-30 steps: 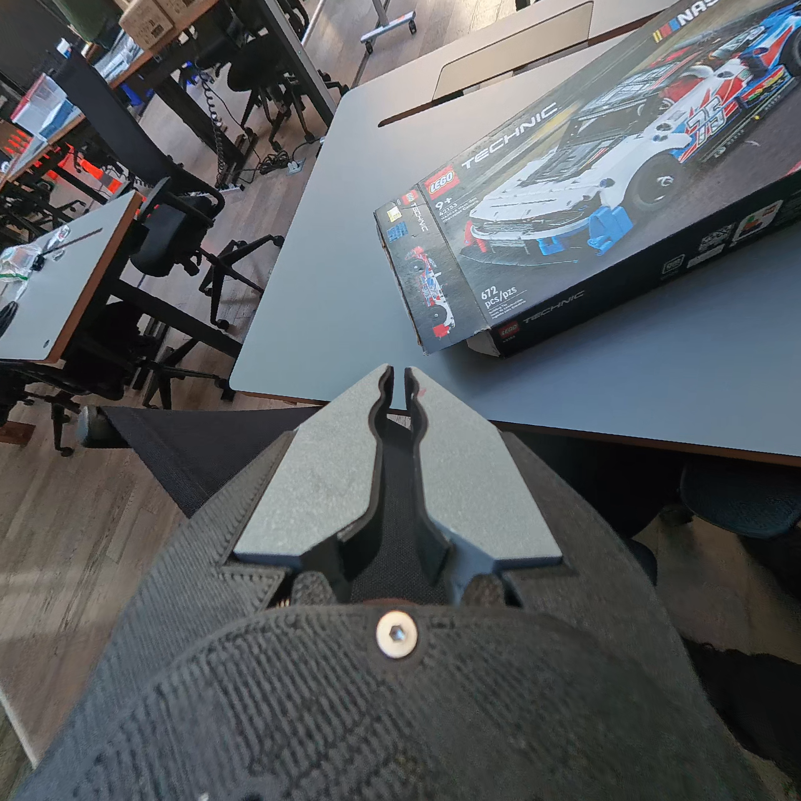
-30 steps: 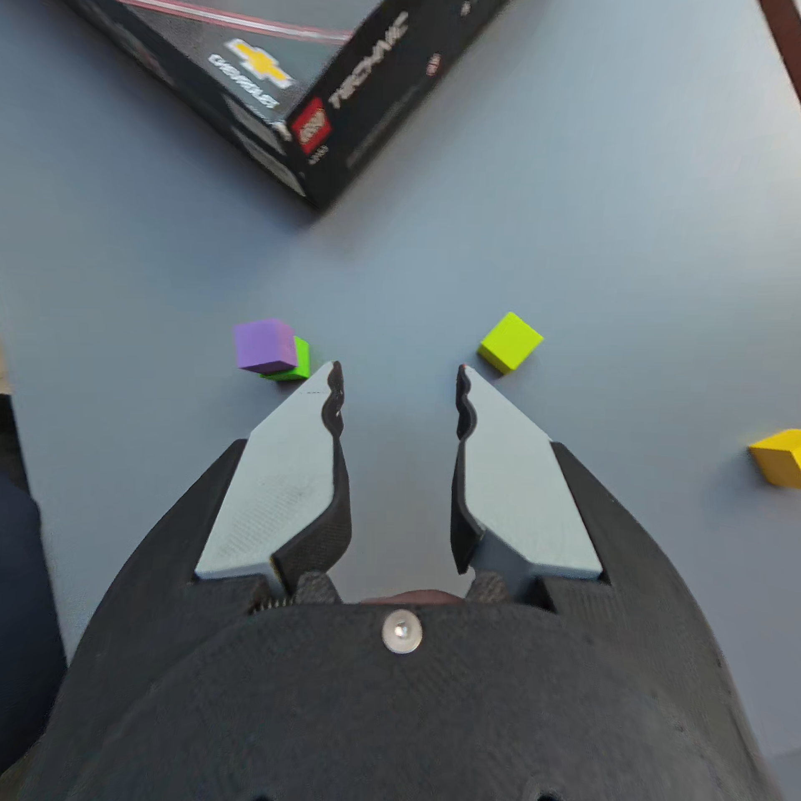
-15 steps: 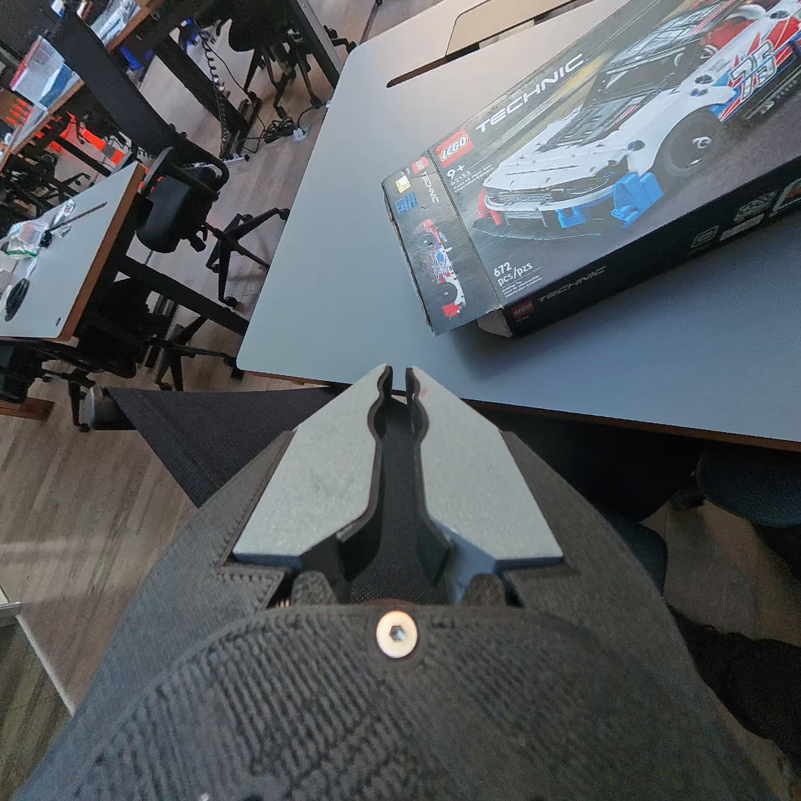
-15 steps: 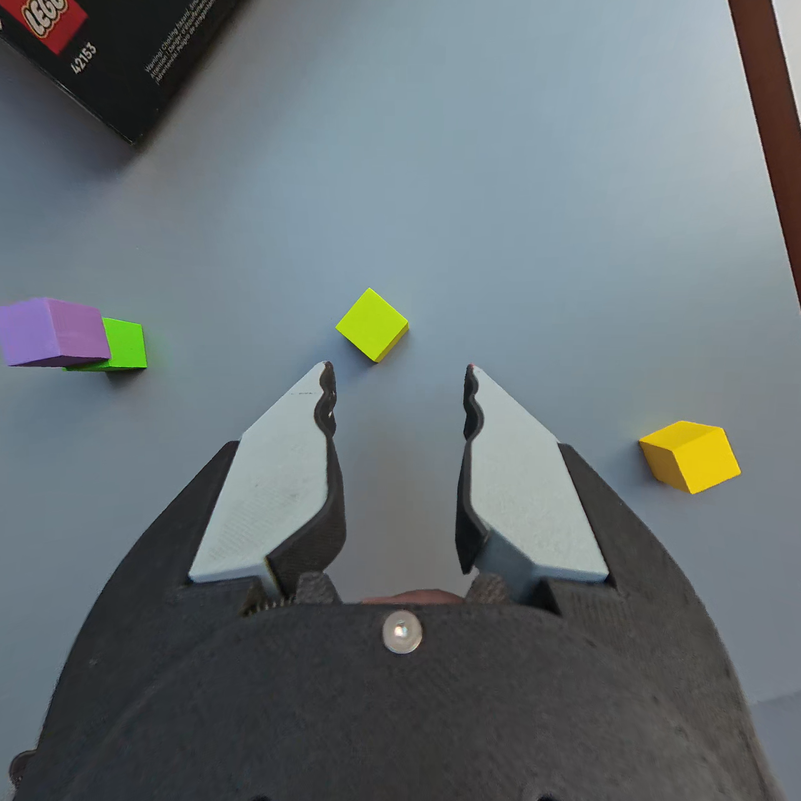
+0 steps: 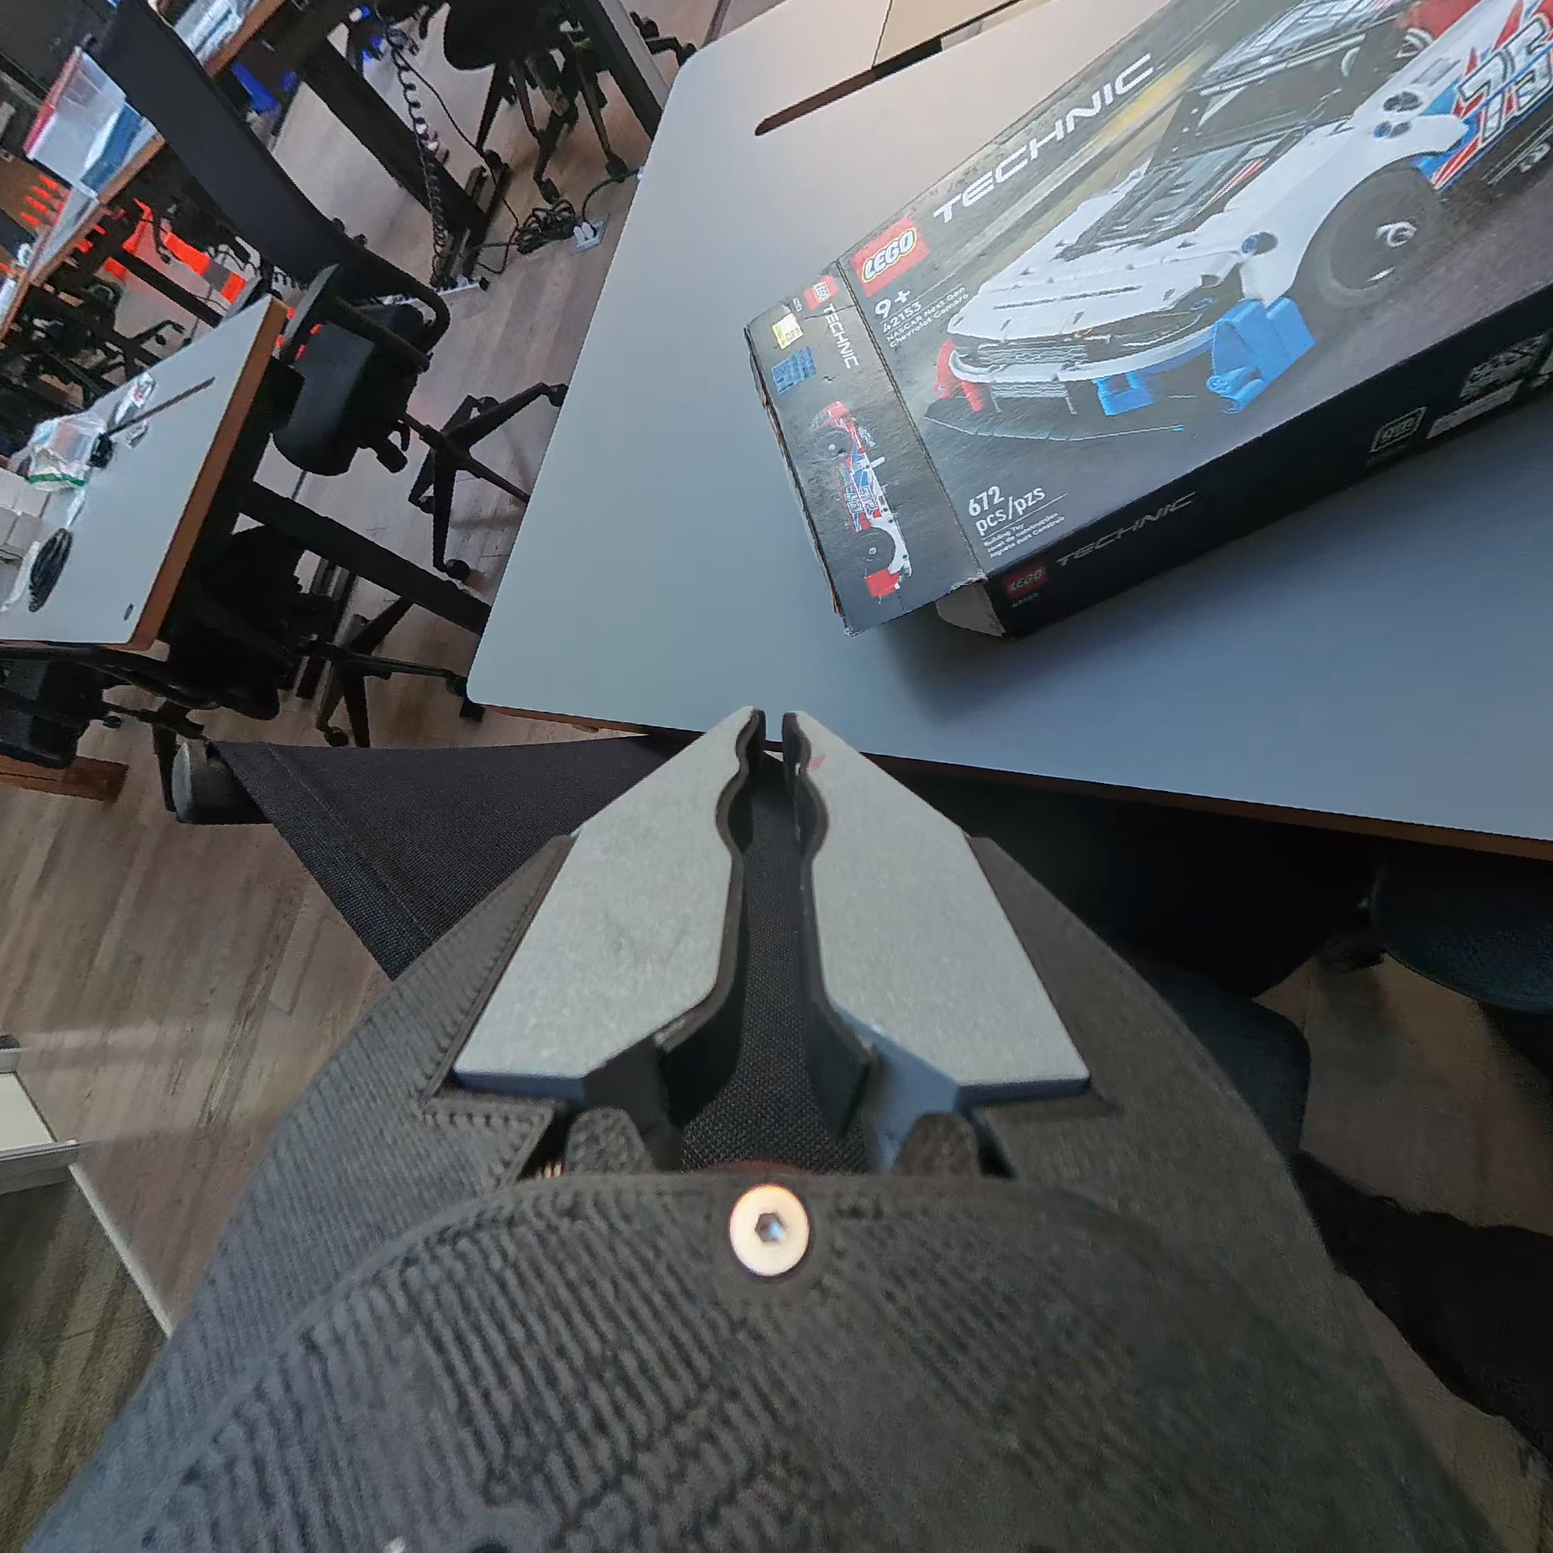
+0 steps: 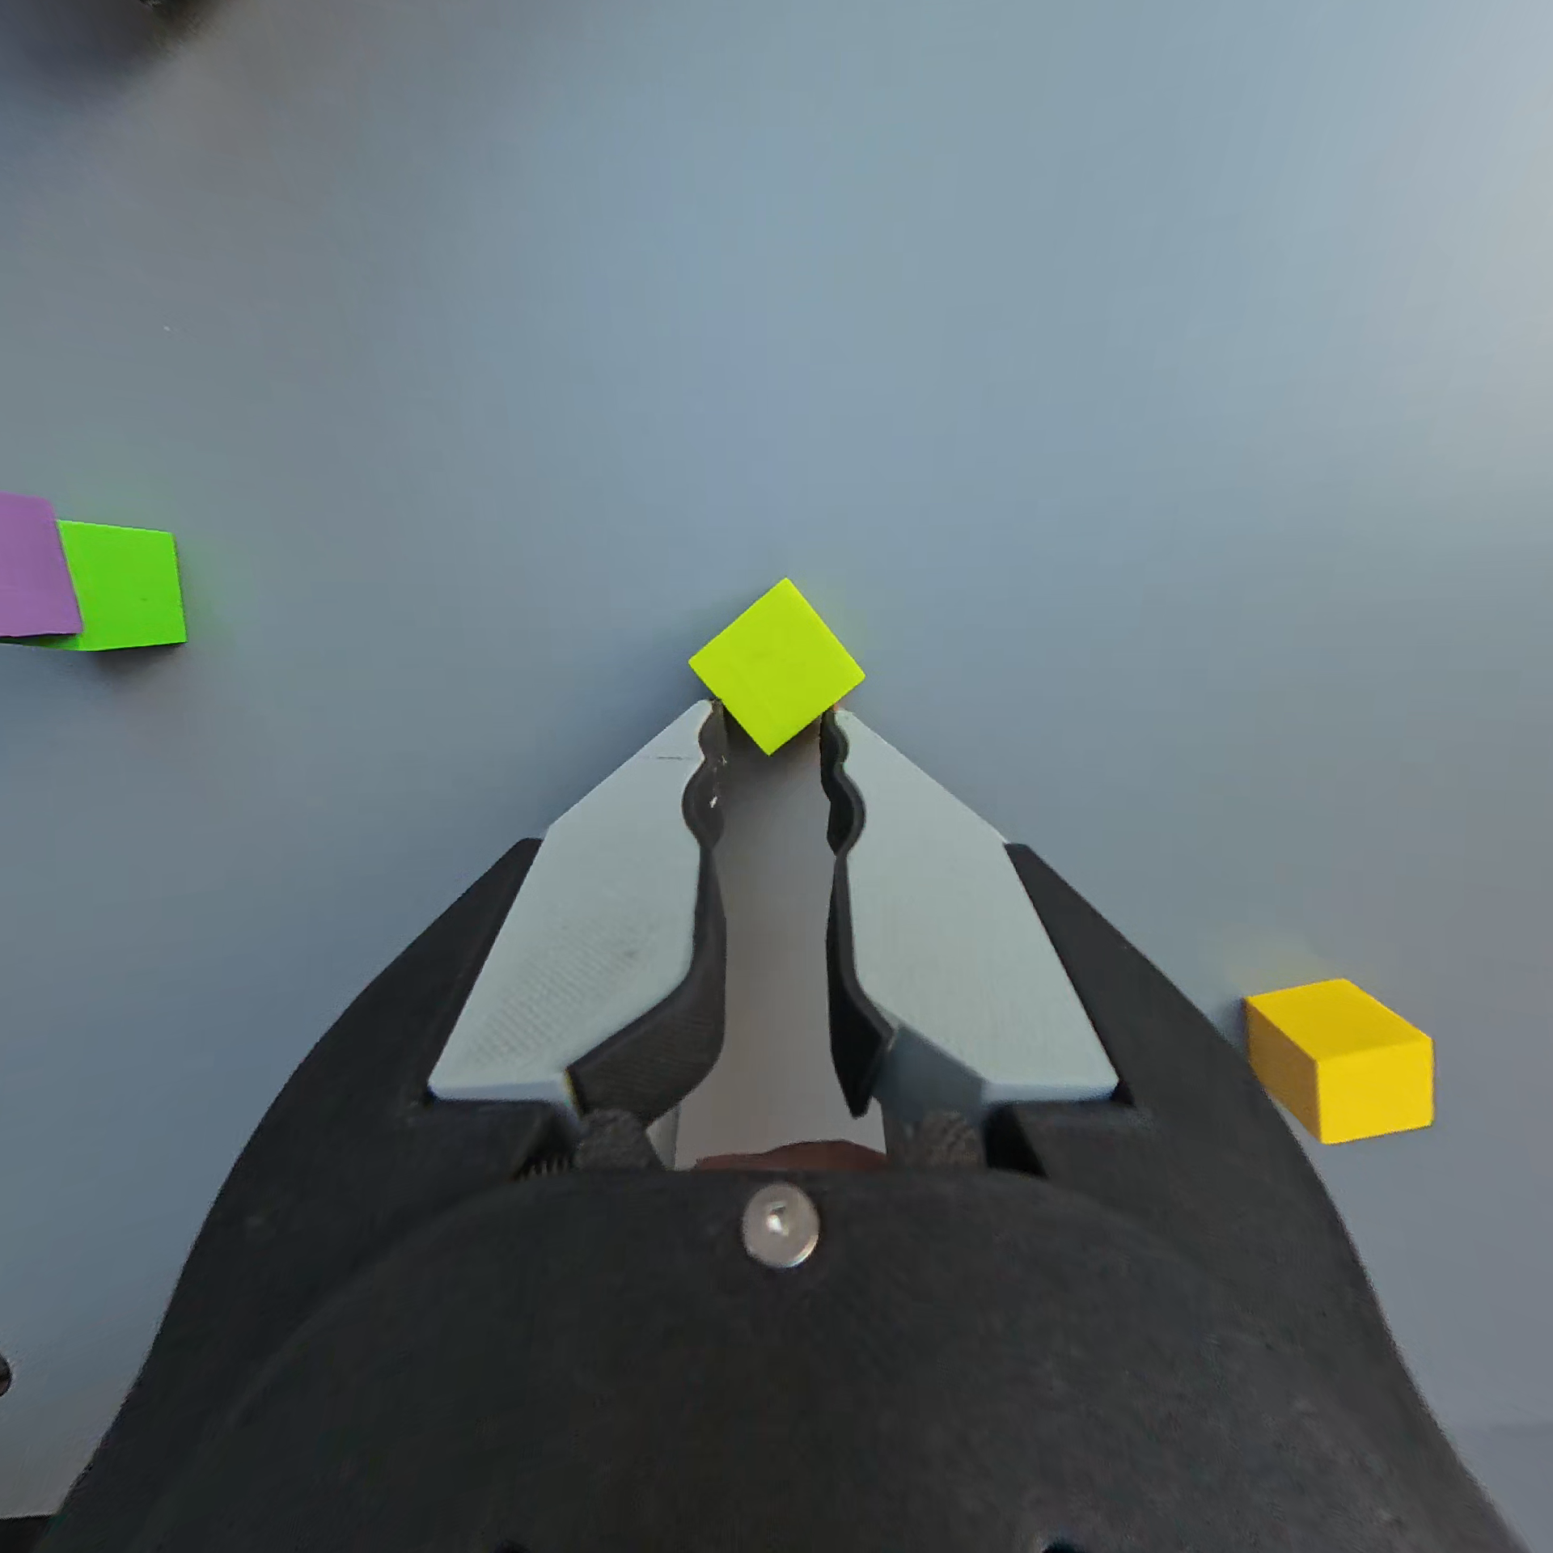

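My right gripper (image 6: 775,714) points down at the grey table (image 6: 924,336). Its fingertips (image 6: 713,723) are closed against the near corner of a lime-yellow cube (image 6: 775,660), which sits turned diamond-wise between them. My left gripper (image 5: 773,723) is shut with nothing between its pads. It hovers off the table's near edge (image 5: 1092,790), above a dark mesh chair back (image 5: 403,807). A large black box with a picture of a racing car (image 5: 1176,336) lies on the table beyond it.
A green cube (image 6: 126,584) lies at the left with a purple cube (image 6: 29,563) partly over it. A yellow cube (image 6: 1345,1059) lies at the right. Office chairs (image 5: 353,386) and other desks (image 5: 126,487) stand to the left of the table. One gripper's finger ends stand about 65 cm off the other's. My left tips are about 55 cm from the green cube (image 6: 126,584), my right tips only 12 cm.
My right gripper moved right and down from the purple and green cubes to the lime-yellow cube, and its jaws closed from wide open onto it. My left gripper stayed shut and drifted slightly.
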`<state>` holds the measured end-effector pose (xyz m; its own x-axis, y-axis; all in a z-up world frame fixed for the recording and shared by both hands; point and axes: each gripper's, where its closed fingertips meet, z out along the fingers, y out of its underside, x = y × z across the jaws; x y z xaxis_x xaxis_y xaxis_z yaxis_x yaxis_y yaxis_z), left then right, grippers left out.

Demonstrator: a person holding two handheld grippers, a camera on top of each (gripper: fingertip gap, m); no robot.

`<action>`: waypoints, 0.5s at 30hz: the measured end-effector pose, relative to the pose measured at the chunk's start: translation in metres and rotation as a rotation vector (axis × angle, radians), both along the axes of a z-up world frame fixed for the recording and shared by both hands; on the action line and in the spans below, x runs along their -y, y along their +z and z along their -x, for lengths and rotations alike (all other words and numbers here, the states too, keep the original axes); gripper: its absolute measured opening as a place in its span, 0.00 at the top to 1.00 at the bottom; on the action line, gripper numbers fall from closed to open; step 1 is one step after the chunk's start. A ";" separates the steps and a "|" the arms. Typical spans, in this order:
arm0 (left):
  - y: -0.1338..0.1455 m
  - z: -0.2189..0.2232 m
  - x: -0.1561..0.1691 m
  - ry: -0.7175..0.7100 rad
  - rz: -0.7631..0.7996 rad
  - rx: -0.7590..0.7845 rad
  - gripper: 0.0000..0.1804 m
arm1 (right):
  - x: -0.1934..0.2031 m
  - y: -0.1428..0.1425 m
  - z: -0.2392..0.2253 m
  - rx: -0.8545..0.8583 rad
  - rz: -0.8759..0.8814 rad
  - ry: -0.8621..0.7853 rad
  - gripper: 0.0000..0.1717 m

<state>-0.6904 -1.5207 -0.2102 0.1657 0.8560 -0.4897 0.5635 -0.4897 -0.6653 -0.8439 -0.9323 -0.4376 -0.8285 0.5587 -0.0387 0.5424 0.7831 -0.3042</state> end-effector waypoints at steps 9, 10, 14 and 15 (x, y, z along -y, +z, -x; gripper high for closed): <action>0.003 0.000 0.001 0.002 -0.017 -0.019 0.99 | 0.000 0.024 -0.021 -0.025 0.114 -0.106 0.89; 0.003 0.000 0.000 0.001 -0.018 -0.019 0.99 | -0.001 0.026 -0.024 -0.029 0.121 -0.113 0.89; 0.002 0.000 -0.002 -0.014 -0.005 -0.011 0.99 | 0.012 0.045 -0.035 -0.029 0.194 -0.130 0.89; 0.002 0.000 -0.003 -0.018 -0.001 -0.011 0.99 | 0.018 0.051 -0.038 -0.026 0.219 -0.130 0.89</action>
